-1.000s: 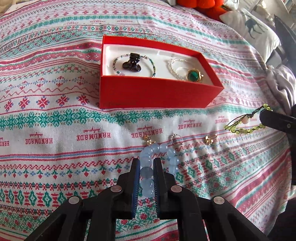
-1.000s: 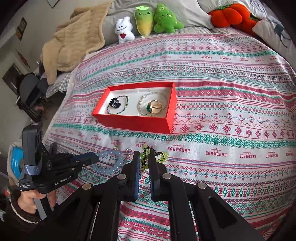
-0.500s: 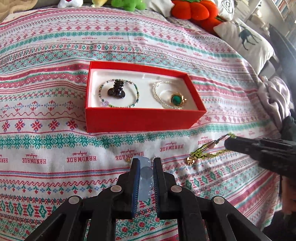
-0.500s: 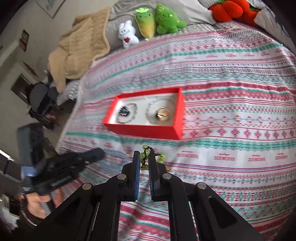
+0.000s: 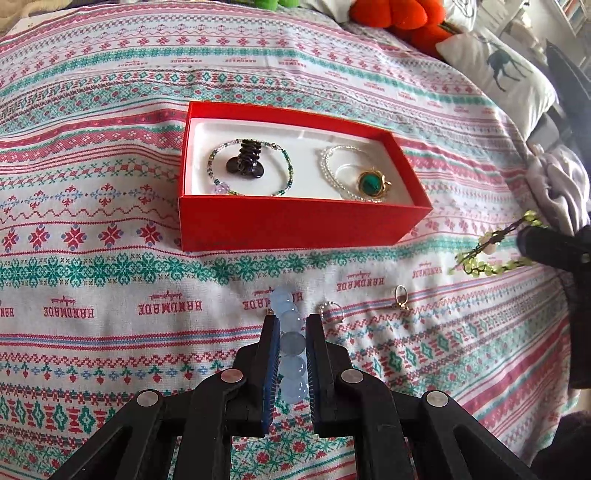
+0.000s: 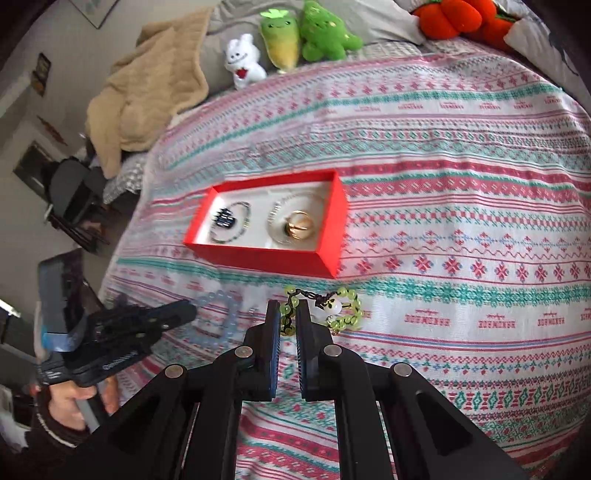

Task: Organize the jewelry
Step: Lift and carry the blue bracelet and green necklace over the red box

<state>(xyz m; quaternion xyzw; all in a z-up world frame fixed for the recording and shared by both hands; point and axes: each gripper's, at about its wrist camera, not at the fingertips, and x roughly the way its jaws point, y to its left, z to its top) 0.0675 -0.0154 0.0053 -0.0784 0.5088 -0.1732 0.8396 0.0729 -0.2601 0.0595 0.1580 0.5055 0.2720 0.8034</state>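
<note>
Left gripper [image 5: 290, 328]: jaws closed to a narrow gap, clamped on the blue bead bracelet [image 5: 290, 343]; the beads stand in a column between the pads and one rises past the fingertips.
Right gripper [image 6: 285, 314]: jaws nearly together, pinching one end of the green bead bracelet [image 6: 332, 310]; the rest of the loop hangs out to the right of the fingertips, with a pale pink bead on dark cord.
Loose pieces, near: small silver ring [image 5: 330, 310] on the bedspread just right of the left fingertips; gold-toned ring [image 5: 400, 297] further right, apart from the first; a small gold piece shows at the left finger's tip, kind not clear.
Bedspread [image 5: 110, 258]: pink, teal and white bands, "HANDMADE" woven in red; everything rests on it.
Red box [image 5: 295, 225]: open, white-lined, beyond both grippers.
Box, left half: thin multicolour bead bracelet [image 5: 251, 171] ringed around a dark hair claw [image 5: 245, 162].
Box, right half: clear bead bracelet [image 5: 341, 170] with a green stone in a gold setting [image 5: 371, 182] lying on its near edge.
Far: plush toys [image 6: 288, 40] at the head of the bed, orange plush [image 6: 454, 16] to the right, tan blanket [image 6: 147, 88] to the left.
</note>
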